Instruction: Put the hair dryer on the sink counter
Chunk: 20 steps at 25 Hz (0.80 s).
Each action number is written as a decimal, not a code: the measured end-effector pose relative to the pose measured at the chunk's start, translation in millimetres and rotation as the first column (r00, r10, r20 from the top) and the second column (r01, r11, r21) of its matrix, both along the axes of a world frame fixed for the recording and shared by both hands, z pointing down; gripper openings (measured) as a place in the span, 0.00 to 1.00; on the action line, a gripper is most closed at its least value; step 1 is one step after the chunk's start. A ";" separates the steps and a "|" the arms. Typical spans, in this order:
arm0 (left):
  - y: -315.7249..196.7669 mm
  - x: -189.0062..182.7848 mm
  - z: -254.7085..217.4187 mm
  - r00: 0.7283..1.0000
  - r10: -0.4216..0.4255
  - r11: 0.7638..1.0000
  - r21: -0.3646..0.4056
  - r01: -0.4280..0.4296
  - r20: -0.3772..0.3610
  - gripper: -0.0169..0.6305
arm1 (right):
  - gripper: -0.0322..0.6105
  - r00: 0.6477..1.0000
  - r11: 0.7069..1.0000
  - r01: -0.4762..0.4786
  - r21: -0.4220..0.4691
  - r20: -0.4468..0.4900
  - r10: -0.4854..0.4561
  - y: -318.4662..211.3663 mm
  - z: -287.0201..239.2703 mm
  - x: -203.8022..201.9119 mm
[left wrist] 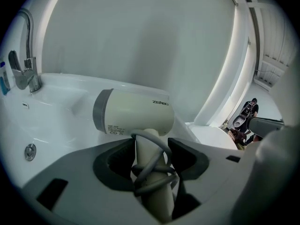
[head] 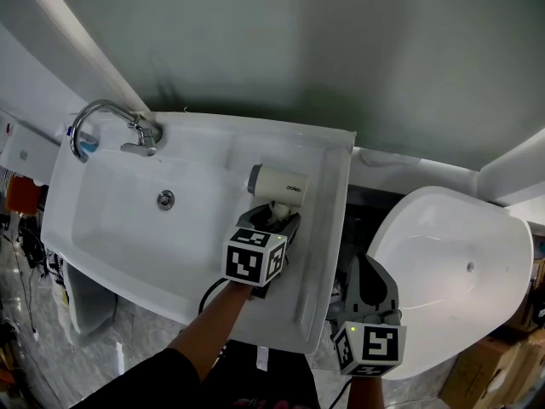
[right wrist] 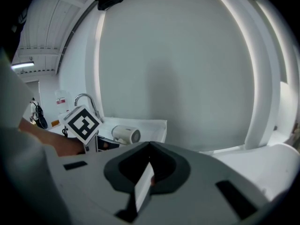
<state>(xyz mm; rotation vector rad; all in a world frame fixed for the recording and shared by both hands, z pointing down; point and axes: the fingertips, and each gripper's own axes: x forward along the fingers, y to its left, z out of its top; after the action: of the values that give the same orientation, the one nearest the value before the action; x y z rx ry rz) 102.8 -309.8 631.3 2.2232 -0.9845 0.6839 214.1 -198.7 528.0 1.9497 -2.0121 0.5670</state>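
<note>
A grey-green wall (head: 298,49) is backing a white sink (head: 102,254), with a rounded white fixture (head: 451,271) standing just to its right. The hair dryer (head: 277,184), cream with a grey rim at one end, is lying on the sink counter (head: 328,228) at the basin's right side, well apart from the chrome faucet (head: 106,122) and the drain (head: 166,198). Dark lettering on its barrel is beginning with "ZE", the rest not clear enough to read; a small printed label near the grey rim is too fine to make out. A forearm (head: 217,322) is reaching up from the bottom of the head view, tilting the left gripper (head: 274,218) forward and down over the counter, where its jaws are standing apart on either side of the dryer's handle, which has the grey cord (left wrist: 154,165) wound around it. The right gripper (right wrist: 149,170) is hanging low between sink and fixture, its jaws together and holding nothing.
</note>
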 end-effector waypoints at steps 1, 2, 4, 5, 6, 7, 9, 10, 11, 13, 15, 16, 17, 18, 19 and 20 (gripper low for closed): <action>-0.3 -0.3 1.3 1.000 -0.002 1.000 -0.005 0.002 0.001 0.36 | 0.08 1.000 1.000 -0.002 0.000 0.001 0.002 0.0 0.3 0.1; -0.5 -0.5 2.3 1.000 -0.003 1.000 -0.009 0.003 0.002 0.36 | 0.08 1.000 1.000 -0.002 0.000 -0.001 0.002 -0.3 0.5 0.2; -0.8 0.0 3.1 1.000 -0.002 1.000 -0.013 0.002 0.007 0.37 | 0.08 1.000 1.000 -0.003 0.000 -0.002 0.003 -0.8 0.3 0.8; -0.8 0.6 3.0 1.000 -0.001 1.000 -0.015 0.001 0.010 0.37 | 0.08 1.000 1.000 -0.003 0.002 -0.001 0.003 -0.5 -0.1 1.3; -0.9 1.2 2.9 1.000 -0.001 1.000 -0.018 0.001 0.013 0.37 | 0.08 1.000 1.000 -0.002 0.002 -0.002 0.003 -0.2 -0.5 1.8; -0.9 1.4 3.2 1.000 -0.001 1.000 -0.022 0.001 0.016 0.37 | 0.08 1.000 1.000 -0.002 0.002 -0.004 0.002 0.2 -0.6 2.1; -0.9 1.3 5.2 1.000 -0.003 0.999 -0.039 0.004 0.020 0.37 | 0.08 1.000 1.000 -0.005 0.001 -0.003 0.005 1.1 -0.4 2.2; -0.9 1.3 6.4 1.000 -0.004 0.999 -0.050 0.005 0.021 0.38 | 0.08 1.000 1.000 -0.006 0.000 -0.002 0.006 1.3 -0.8 2.2; -1.0 1.4 7.3 1.000 -0.005 0.998 -0.060 0.007 0.023 0.38 | 0.08 1.000 1.000 -0.006 0.001 -0.002 0.006 1.2 -1.8 2.2; -1.1 1.5 7.8 1.000 -0.005 0.997 -0.073 0.007 0.029 0.38 | 0.08 1.000 1.000 -0.004 0.003 -0.004 0.004 1.1 -3.7 2.2; -0.9 1.6 7.4 0.999 -0.001 0.997 -0.077 0.004 0.037 0.39 | 0.08 1.000 1.000 -0.004 0.003 -0.005 0.004 2.8 -3.0 2.5; -0.5 1.5 7.4 0.999 0.002 0.997 -0.077 0.001 0.042 0.39 | 0.08 1.000 1.000 -0.004 0.001 -0.005 0.004 3.8 -2.0 2.5; -0.2 1.3 7.5 0.999 0.006 0.997 -0.075 -0.002 0.048 0.39 | 0.08 1.000 1.000 -0.003 0.000 -0.005 0.003 4.8 -1.3 2.4; -0.1 1.2 7.5 0.999 0.009 0.997 -0.073 -0.005 0.054 0.39 | 0.08 1.000 1.000 -0.004 -0.001 -0.005 0.004 5.7 -0.8 2.6; 0.0 1.2 7.5 0.998 0.010 0.997 -0.072 -0.006 0.057 0.40 | 0.08 1.000 1.000 -0.006 -0.002 -0.004 0.006 6.7 -0.5 3.2; -0.1 0.8 7.7 0.998 0.009 0.997 -0.073 -0.004 0.060 0.40 | 0.08 1.000 1.000 -0.007 -0.003 -0.003 0.007 7.6 -0.4 4.0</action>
<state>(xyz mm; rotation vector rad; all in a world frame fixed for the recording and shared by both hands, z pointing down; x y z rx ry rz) 103.6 -309.9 639.0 2.1545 -0.9670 0.7818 218.1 -191.0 527.6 1.9561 -2.0020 0.5681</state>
